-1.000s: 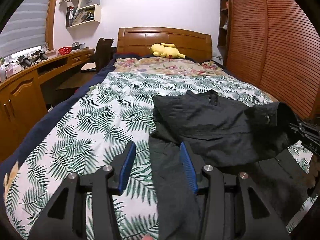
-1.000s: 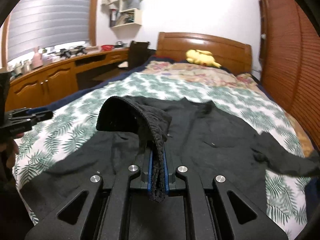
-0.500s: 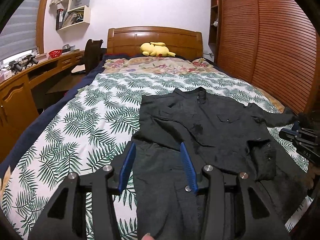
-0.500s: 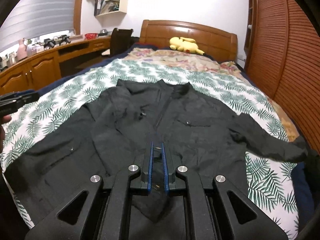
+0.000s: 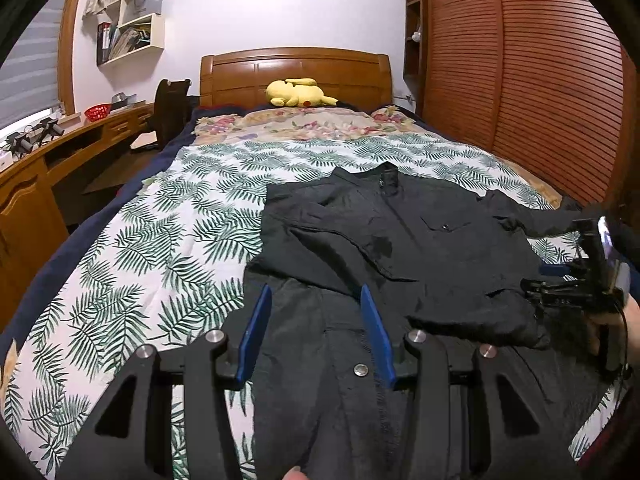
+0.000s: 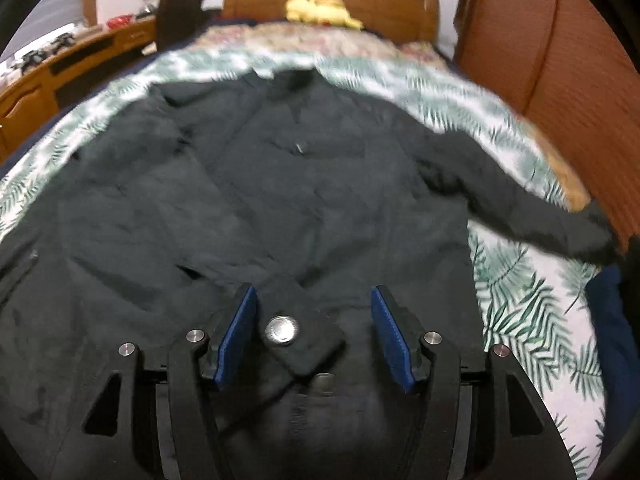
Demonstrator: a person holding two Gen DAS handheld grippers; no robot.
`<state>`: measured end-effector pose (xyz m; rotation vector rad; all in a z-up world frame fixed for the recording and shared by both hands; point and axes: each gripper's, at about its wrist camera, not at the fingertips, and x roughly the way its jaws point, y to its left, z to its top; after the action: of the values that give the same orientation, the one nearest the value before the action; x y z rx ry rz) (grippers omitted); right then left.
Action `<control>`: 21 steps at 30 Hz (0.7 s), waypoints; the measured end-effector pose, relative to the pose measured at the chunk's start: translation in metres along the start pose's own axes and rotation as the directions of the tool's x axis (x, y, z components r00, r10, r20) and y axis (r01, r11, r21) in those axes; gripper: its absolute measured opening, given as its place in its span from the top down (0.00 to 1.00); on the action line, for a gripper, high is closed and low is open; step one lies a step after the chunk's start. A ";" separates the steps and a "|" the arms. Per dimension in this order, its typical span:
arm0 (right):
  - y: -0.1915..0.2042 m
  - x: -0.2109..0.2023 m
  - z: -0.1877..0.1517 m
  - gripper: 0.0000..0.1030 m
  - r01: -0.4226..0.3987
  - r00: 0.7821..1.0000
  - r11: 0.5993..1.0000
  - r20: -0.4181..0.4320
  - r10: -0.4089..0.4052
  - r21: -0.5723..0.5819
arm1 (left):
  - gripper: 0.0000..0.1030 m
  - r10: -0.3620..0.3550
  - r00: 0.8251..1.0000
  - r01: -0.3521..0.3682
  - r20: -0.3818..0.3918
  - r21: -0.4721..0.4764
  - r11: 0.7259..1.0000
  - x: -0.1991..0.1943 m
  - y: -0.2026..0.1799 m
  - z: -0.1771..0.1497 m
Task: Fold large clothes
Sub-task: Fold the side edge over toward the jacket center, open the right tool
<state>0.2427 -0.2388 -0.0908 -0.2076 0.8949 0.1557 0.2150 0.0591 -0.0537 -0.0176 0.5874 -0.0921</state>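
We saw the bed (image 5: 168, 248), with its palm-leaf cover, stretch away ahead of both claws toward a wooden headboard (image 5: 296, 72), and louvred wardrobe doors (image 5: 552, 92) stood along its side, to the right of the claws. A long wooden desk (image 5: 36, 184) ran down the other side, to the left of the left claw.

The dark jacket (image 5: 400, 240) lay spread front-up on the bed, collar toward the headboard, directly ahead of and beneath both claws. One sleeve (image 5: 360, 260) lay folded across its chest, the cuff (image 6: 296, 328) ending between the fingers of the right claw. The other sleeve (image 6: 520, 208) stretched out over the cover, ahead and to the right of that claw.

The left claw (image 5: 316, 332) hovered over the jacket's lower front, released, its blue pads apart with cloth lying below them and nothing pinched. The right claw (image 6: 314, 332) had just been opening: its pads stood wide on either side of the cuff and its metal snap (image 6: 282, 329), not pressing it, so the cuff lay let go on the jacket. From the left wrist view we also saw that claw off to the right, carried in a hand (image 5: 624, 324).

A yellow plush toy (image 5: 298, 92) lay far ahead by the headboard.
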 end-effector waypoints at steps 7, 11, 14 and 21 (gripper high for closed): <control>-0.013 0.007 -0.010 0.44 -0.146 0.988 0.989 -0.042 0.147 0.032 | 0.56 -0.013 1.000 0.014 -0.018 0.024 1.000 0.010 -0.017 0.000; 0.004 0.002 -0.015 0.62 -0.163 0.985 0.986 -0.069 0.160 -0.044 | 0.56 -0.027 0.999 0.027 -0.024 0.026 0.999 0.016 -0.028 0.002; 0.010 0.000 -0.018 0.86 -0.142 0.988 0.986 -0.076 0.135 -0.090 | 0.56 -0.040 0.999 0.041 -0.031 0.029 0.999 0.022 -0.037 0.004; 0.004 -0.050 -0.007 0.91 -0.070 0.990 0.988 0.113 0.086 -0.138 | 0.56 -0.048 0.998 0.050 -0.033 0.041 0.998 0.028 -0.049 0.006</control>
<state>0.2057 -0.2390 -0.0559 -0.2853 0.7752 0.2984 0.2376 0.0072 -0.0620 0.0100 0.6169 -0.1523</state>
